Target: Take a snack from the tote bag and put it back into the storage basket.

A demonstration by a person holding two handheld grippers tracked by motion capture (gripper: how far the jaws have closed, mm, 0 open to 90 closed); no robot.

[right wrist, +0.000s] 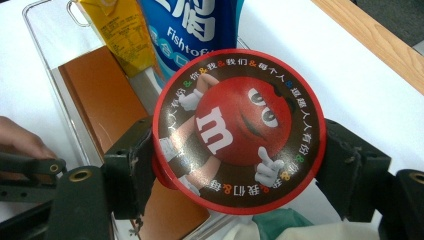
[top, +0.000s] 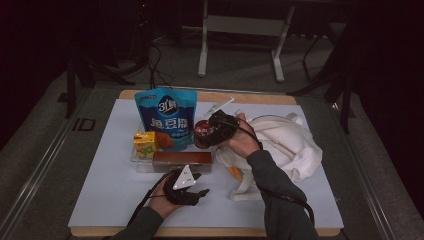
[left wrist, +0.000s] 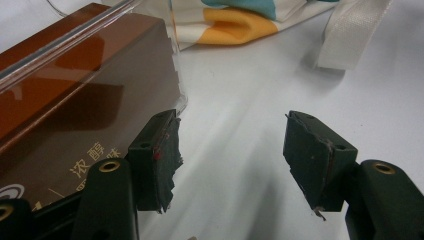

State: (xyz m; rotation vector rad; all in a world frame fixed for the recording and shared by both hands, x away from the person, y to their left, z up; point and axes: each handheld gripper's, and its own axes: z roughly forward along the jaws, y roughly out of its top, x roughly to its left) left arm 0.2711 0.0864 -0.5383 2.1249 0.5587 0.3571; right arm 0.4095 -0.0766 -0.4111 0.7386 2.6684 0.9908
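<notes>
1. Dim room, with a white tabletop [top: 115, 190] carrying a clear tray [right wrist: 50, 75] of snacks and a white tote bag [top: 290, 142] off to one side.

2. Right gripper [right wrist: 235, 165] has its fingers [right wrist: 132, 165] clamped on the two sides of a red M&M's candy cup [right wrist: 239, 131], so the lid faces the gripper's camera. In the high view that cup [top: 202, 131] sits between the tray and the bag, seemingly lifted clear of the tray, though I can't tell for sure.

3. Past the fingers in the right gripper view: a blue fish tofu pouch [right wrist: 192, 30], a yellow juice carton [right wrist: 117, 30] and a brown chocolate box [right wrist: 107, 100], all in the tray.

4. Left gripper [left wrist: 232, 160] hangs with its fingers [left wrist: 160, 155] apart and nothing between them, one finger just beside the corner of the brown box [left wrist: 75, 115].

5. My guess at the step: carrying the cup over to the bag. To do it well, I'd keep the squeeze steady since a round cup can roll out of flat pads, hold the lid level, and use the free left gripper to pull the bag mouth open before lowering the cup in.
</notes>
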